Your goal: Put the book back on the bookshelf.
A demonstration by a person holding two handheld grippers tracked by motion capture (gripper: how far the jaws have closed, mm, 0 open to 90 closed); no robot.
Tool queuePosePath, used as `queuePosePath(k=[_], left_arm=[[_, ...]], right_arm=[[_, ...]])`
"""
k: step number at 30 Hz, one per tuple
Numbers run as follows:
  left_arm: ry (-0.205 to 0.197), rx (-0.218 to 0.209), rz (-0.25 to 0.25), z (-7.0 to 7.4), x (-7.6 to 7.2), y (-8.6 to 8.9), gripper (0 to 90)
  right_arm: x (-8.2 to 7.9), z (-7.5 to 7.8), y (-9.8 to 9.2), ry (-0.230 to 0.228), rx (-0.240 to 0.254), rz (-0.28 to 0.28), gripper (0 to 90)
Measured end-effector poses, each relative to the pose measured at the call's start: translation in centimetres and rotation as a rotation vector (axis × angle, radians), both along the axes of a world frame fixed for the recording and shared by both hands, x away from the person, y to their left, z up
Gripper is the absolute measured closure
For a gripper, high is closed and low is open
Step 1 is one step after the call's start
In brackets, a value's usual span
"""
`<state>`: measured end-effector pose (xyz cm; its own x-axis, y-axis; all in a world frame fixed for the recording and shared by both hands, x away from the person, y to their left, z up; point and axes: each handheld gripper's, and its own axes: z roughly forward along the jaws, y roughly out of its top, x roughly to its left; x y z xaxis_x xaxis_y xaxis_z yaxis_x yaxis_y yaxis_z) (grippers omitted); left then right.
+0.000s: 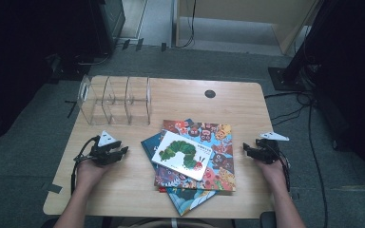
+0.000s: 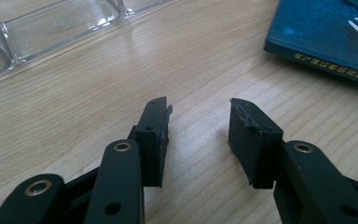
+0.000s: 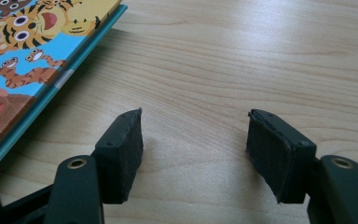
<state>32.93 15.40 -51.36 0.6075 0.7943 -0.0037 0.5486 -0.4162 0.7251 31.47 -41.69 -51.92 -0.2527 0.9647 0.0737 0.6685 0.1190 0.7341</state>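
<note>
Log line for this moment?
left gripper: open, empty | right gripper: open, empty | books: stacked, untouched | organizer: empty

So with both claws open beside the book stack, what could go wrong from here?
1. The white caterpillar book lies askew on top of the animal book; a sideways nudge from the left claw could slide it off.
2. The books lie flat on the table, so the right claw may scrape the wood or pinch several covers at once.
3. The clear organizer looks light and may shift when a book is pushed in.
</note>
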Motion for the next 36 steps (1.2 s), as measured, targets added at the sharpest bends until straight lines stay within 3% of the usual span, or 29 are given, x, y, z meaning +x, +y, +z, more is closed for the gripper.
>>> queuePosePath(k=[4,8,13,14,15,17,18,23,26,29,33,36], left_arm=[[0.033,0.01,-0.012,0.4,0.2,-0.2,60.6],[0.077,-0.019,-0.02,0.7,0.3,-0.3,65.3],[0.075,-0.041,-0.019,1.5,0.2,-0.6,72.1],[0.131,-0.043,0.003,2.0,0.4,-0.9,75.4],[0.136,-0.047,-0.011,2.3,0.4,-1.2,75.8],[0.128,-0.053,-0.024,2.5,0.2,-1.5,79.3],[0.112,-0.071,-0.067,3.0,0.1,-2.2,79.7],[0.124,-0.094,-0.099,3.4,0.0,-3.1,83.9],[0.119,-0.041,-0.138,3.7,0.0,-3.9,88.2],[0.136,-0.071,-0.156,3.7,0.3,-4.4,89.7],[0.139,-0.078,-0.188,3.8,0.5,-5.0,90.0],[0.145,-0.083,-0.215,3.9,0.8,-5.6,90.0]], right_arm=[[-0.1,0.3,0.1,0.001,0.009,0.003,37.2],[-0.2,0.5,0.2,0.024,0.044,0.012,37.8],[-0.4,1.2,0.7,0.018,0.056,0.031,43.7],[-0.6,1.6,1.0,0.016,0.073,0.046,49.3],[-0.6,1.8,1.1,0.015,0.085,0.053,51.5],[-0.7,1.9,1.2,0.022,0.099,0.057,54.5],[-0.8,2.2,1.5,0.028,0.114,0.066,58.6],[-1.2,2.8,2.7,0.008,0.094,0.103,67.4],[-1.5,3.1,4.1,0.007,0.106,0.132,71.7],[-1.6,3.1,4.9,0.023,0.117,0.156,73.6],[-2.1,3.2,5.9,0.021,0.113,0.185,79.3],[-2.5,3.4,6.4,0.018,0.144,0.187,83.9]])
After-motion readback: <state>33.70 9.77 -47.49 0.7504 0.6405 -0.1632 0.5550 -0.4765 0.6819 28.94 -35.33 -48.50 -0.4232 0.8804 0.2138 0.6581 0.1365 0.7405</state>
